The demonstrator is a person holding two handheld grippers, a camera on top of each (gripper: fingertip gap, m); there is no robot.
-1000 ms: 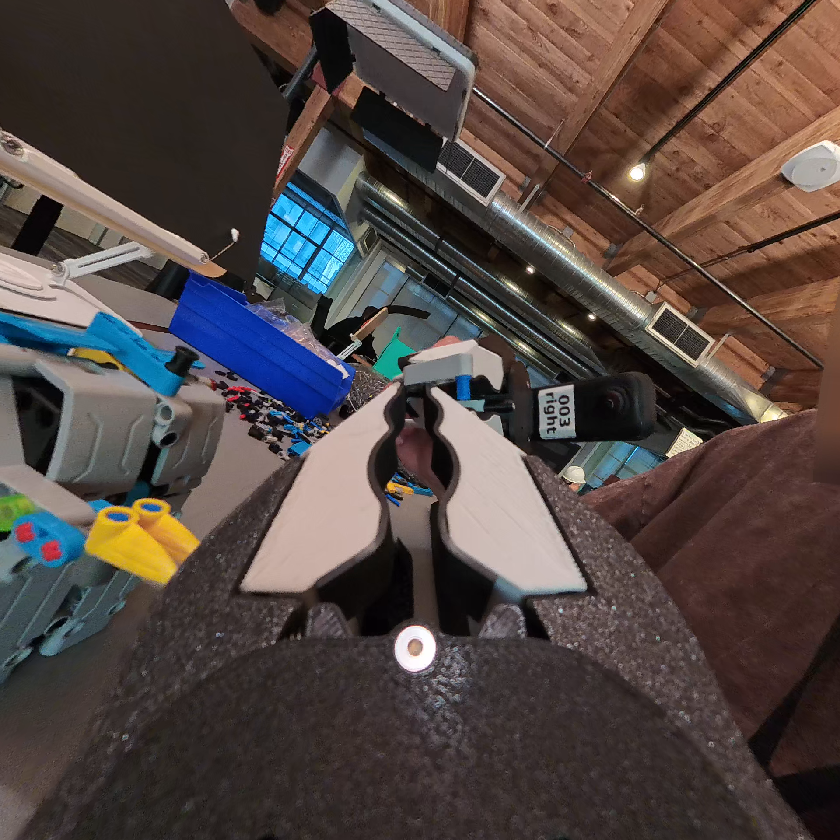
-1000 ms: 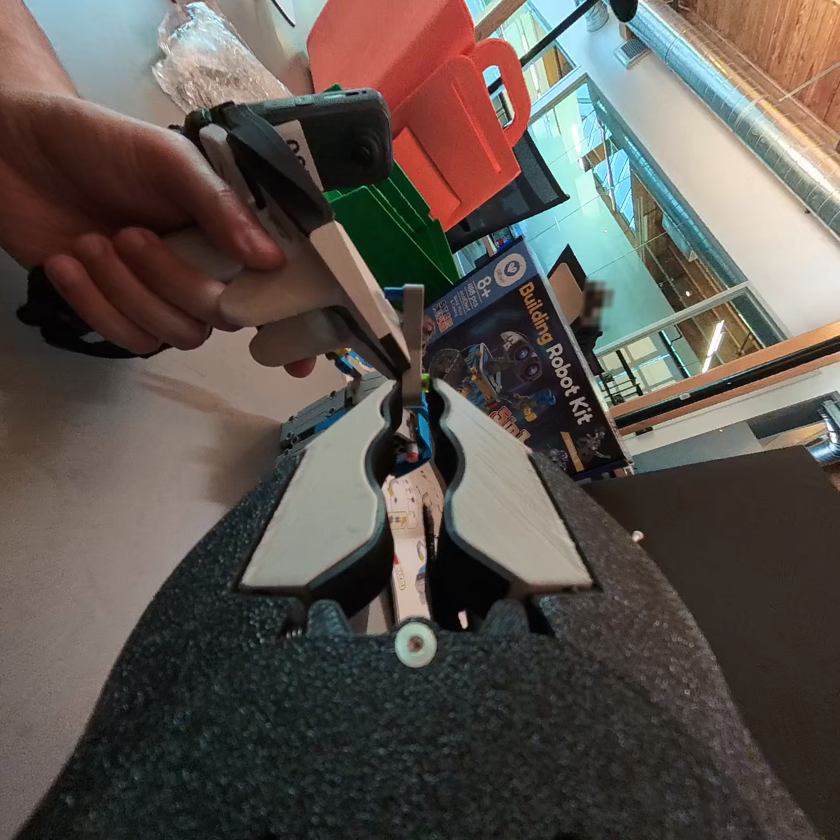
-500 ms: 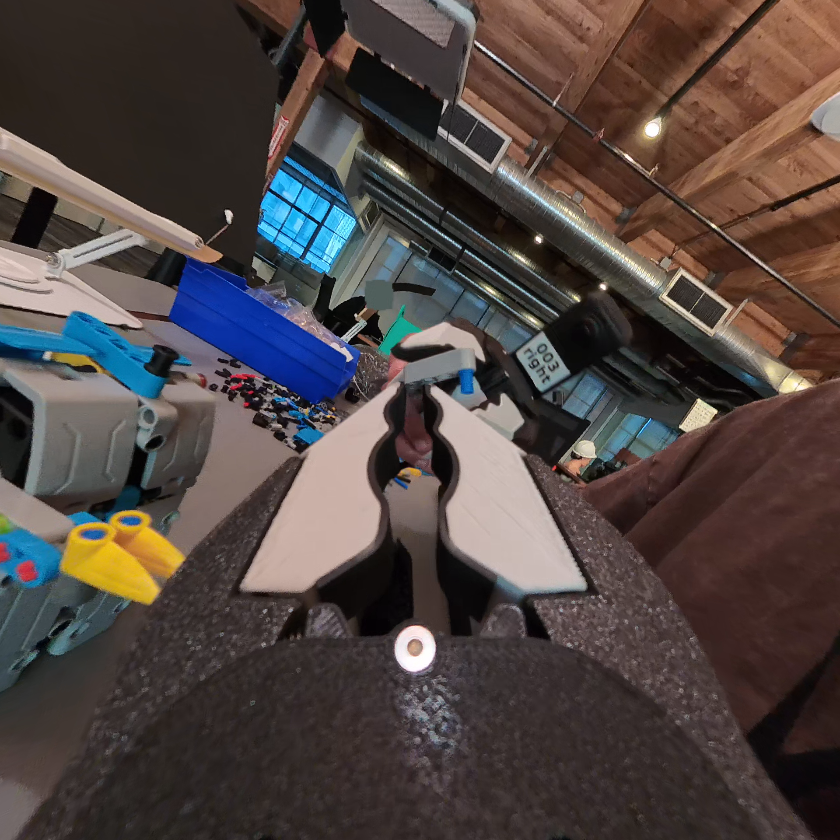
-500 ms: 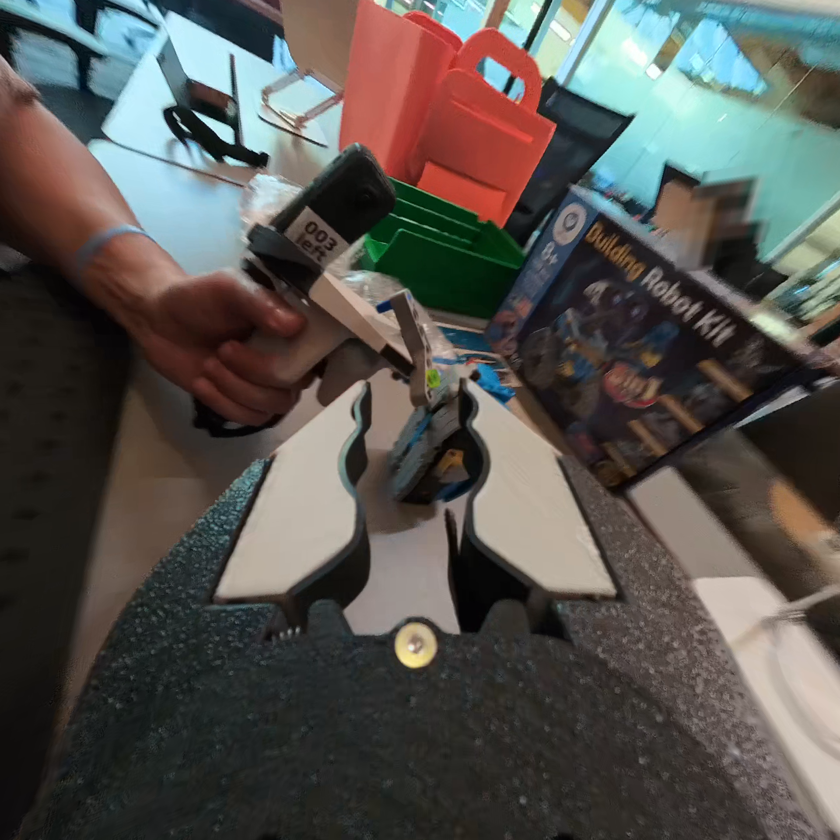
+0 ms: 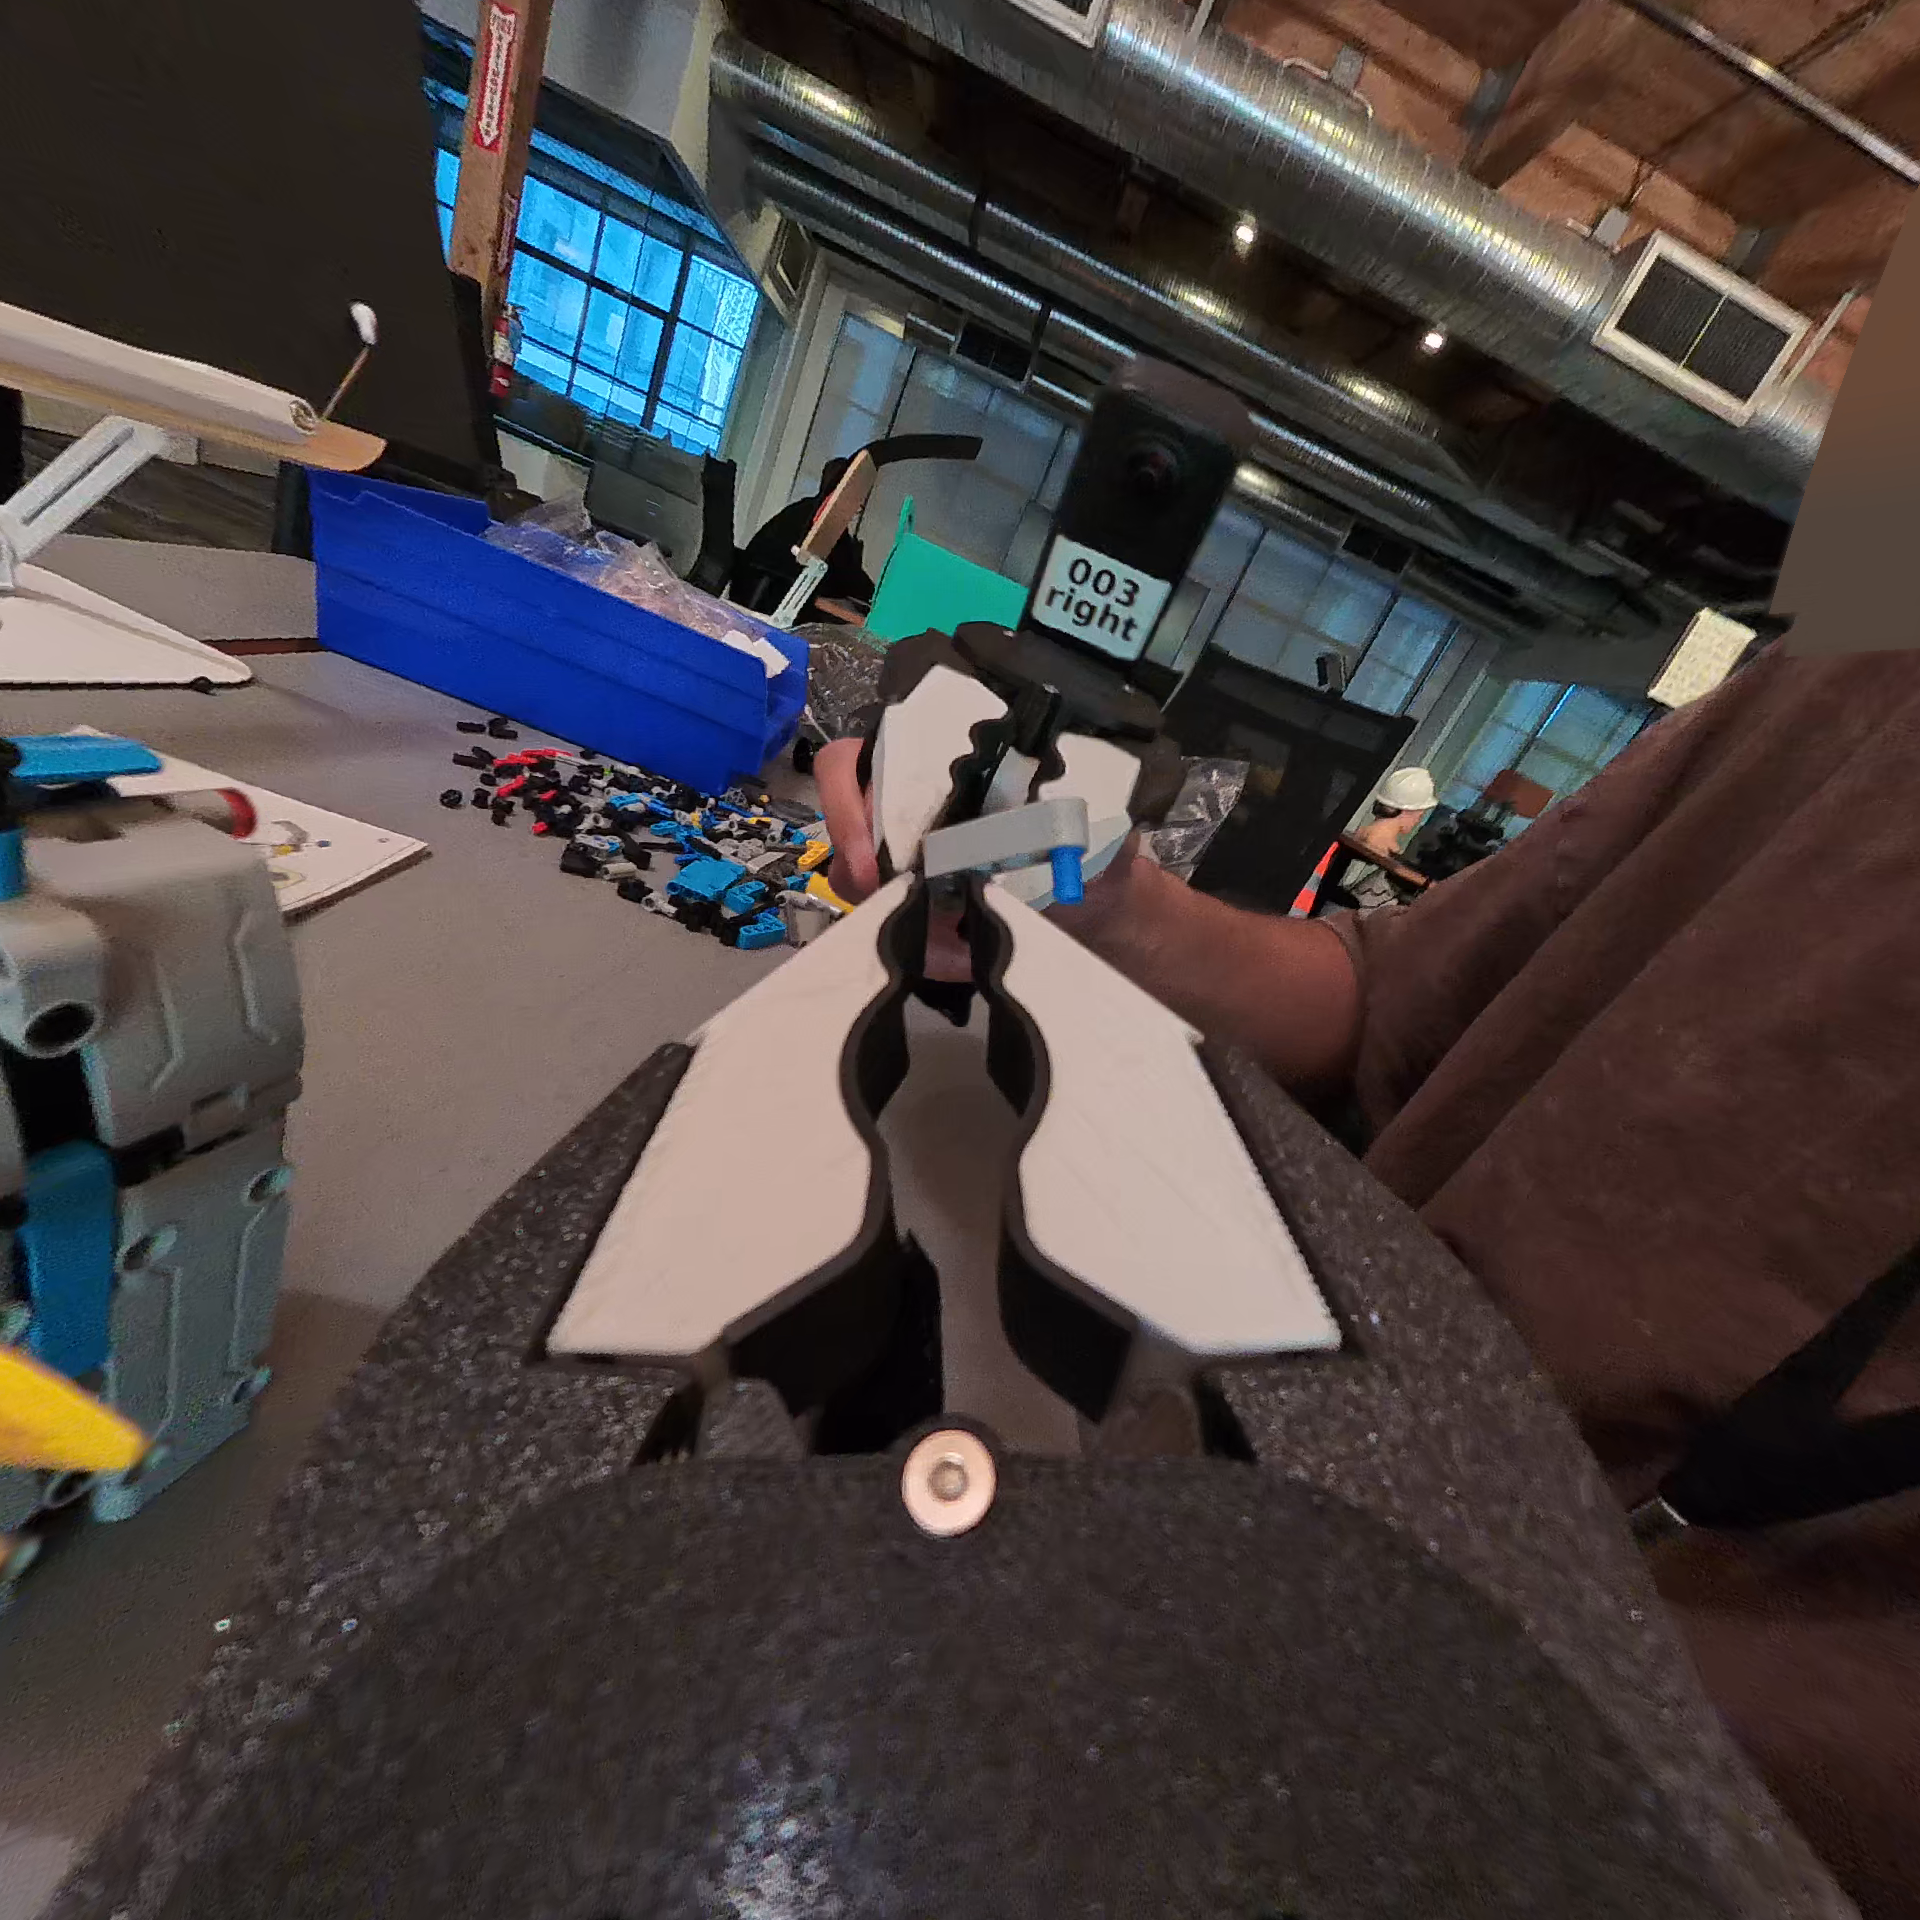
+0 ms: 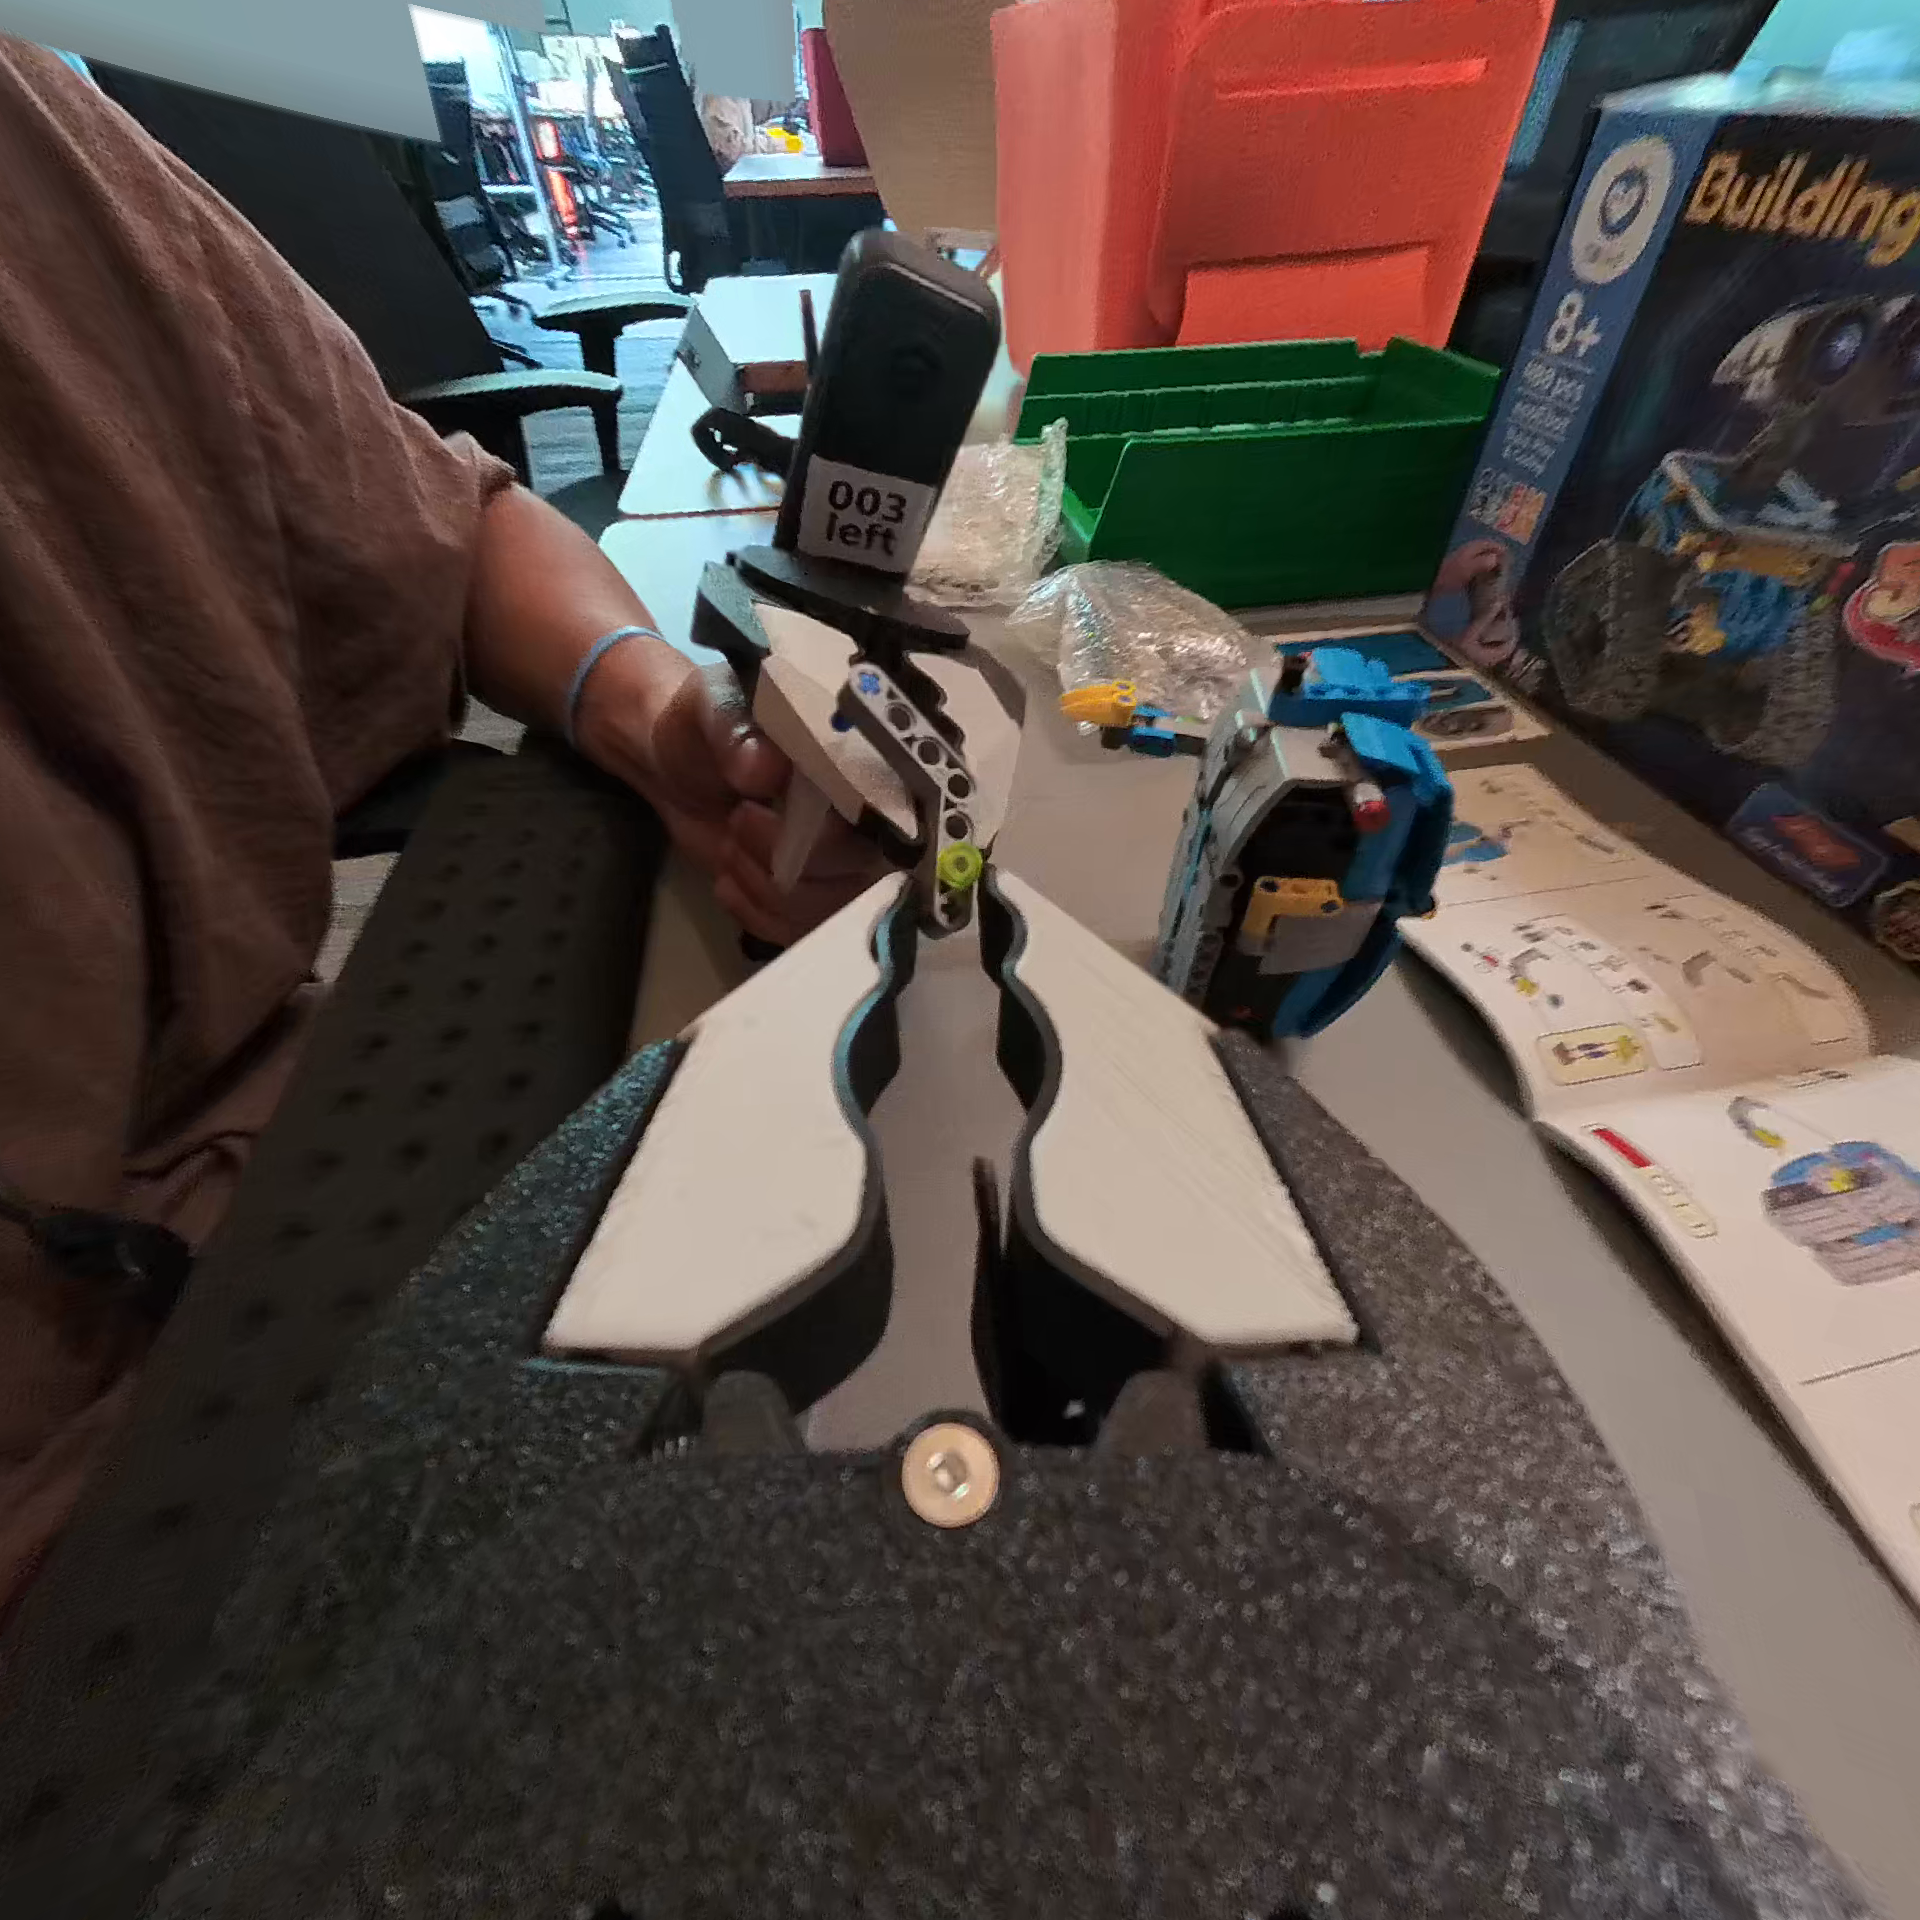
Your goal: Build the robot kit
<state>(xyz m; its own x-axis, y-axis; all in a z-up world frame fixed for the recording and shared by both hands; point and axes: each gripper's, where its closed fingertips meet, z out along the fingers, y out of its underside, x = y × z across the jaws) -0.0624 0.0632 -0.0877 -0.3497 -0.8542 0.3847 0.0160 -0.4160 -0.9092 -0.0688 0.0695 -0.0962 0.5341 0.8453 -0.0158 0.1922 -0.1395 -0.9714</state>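
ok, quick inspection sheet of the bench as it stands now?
Surface: grey table, bare in the middle.
Worked parts: grey beam with lime pin, held off the table; part-built model and open instruction booklet on the table.
Clutter: loose small parts by blue bin; green bin, plastic bags, kit box.
Grippers: left gripper shut on the beam; right gripper fingers flank its lime-pin end, contact unclear.
Cables: nothing seen.
Surroundings: office chairs, ceiling ducts.

ceiling: wood (image 5: 1558, 125) | ducts (image 5: 1351, 177) | windows (image 5: 613, 312) | chairs (image 6: 499, 384)
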